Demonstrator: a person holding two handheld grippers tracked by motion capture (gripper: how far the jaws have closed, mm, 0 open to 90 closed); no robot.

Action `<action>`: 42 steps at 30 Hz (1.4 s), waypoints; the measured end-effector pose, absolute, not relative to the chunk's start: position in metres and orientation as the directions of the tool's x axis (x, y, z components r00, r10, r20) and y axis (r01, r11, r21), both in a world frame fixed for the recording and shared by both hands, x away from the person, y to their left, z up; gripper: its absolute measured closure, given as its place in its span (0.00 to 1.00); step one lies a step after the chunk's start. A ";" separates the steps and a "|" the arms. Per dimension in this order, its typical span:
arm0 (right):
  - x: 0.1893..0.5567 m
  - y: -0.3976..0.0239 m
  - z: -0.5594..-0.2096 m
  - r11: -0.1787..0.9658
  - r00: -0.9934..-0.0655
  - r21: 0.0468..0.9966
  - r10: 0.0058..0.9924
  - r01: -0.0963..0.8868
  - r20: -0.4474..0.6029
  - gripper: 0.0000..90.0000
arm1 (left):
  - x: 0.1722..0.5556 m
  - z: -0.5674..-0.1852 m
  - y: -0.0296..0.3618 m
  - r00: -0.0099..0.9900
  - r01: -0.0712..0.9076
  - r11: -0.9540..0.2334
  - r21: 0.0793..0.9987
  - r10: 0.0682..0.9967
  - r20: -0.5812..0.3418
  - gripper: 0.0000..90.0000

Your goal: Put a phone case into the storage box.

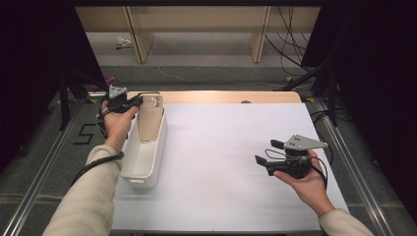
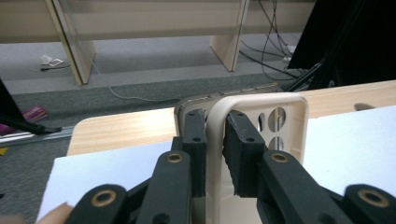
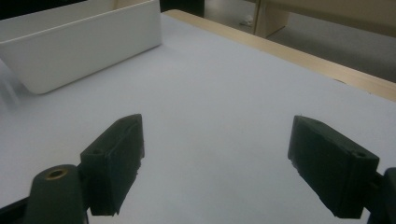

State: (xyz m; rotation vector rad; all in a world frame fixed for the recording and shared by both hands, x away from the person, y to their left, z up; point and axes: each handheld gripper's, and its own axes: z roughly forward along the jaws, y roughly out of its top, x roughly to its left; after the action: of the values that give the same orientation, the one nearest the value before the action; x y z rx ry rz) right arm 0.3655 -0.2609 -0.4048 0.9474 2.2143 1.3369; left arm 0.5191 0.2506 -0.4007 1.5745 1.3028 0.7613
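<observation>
Phone case (image 2: 261, 121), beige, stands upright at the far end of the white bin (image 1: 142, 162), its edge clenched between the left gripper (image 2: 215, 140) jaws; right gripper (image 3: 217, 163) hovers low over the white table mat (image 1: 221, 147), jaws spread wide, holding nothing

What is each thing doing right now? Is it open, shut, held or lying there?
Left claw: shut on the phone case's rim.
Phone case: beige, held upright over the bin's far end.
White bin: open-topped, on the table.
Right claw: open, nothing between its jaws, above the white mat.
</observation>
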 end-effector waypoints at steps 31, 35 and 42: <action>0.367 -0.262 -0.406 0.312 -0.692 0.881 0.722 0.356 0.023 0.21 | 0.480 -0.386 0.250 0.312 0.420 -0.105 0.902 0.950 -0.035 0.33; 0.367 -0.262 -0.405 0.310 -0.690 0.882 0.723 0.356 0.025 0.21 | 0.473 -0.381 0.246 0.333 0.418 -0.118 0.901 0.942 -0.032 0.22; 0.367 -0.263 -0.405 0.308 -0.689 0.882 0.724 0.356 0.025 0.21 | 0.457 -0.375 0.237 0.378 0.390 -0.146 0.909 0.926 -0.013 0.15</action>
State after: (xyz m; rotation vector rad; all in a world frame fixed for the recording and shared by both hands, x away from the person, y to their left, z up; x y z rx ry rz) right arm 0.3666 -0.2628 -0.4050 0.9648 2.2037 1.3394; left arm 0.4571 0.2373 -0.3748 1.7207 1.1674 0.7331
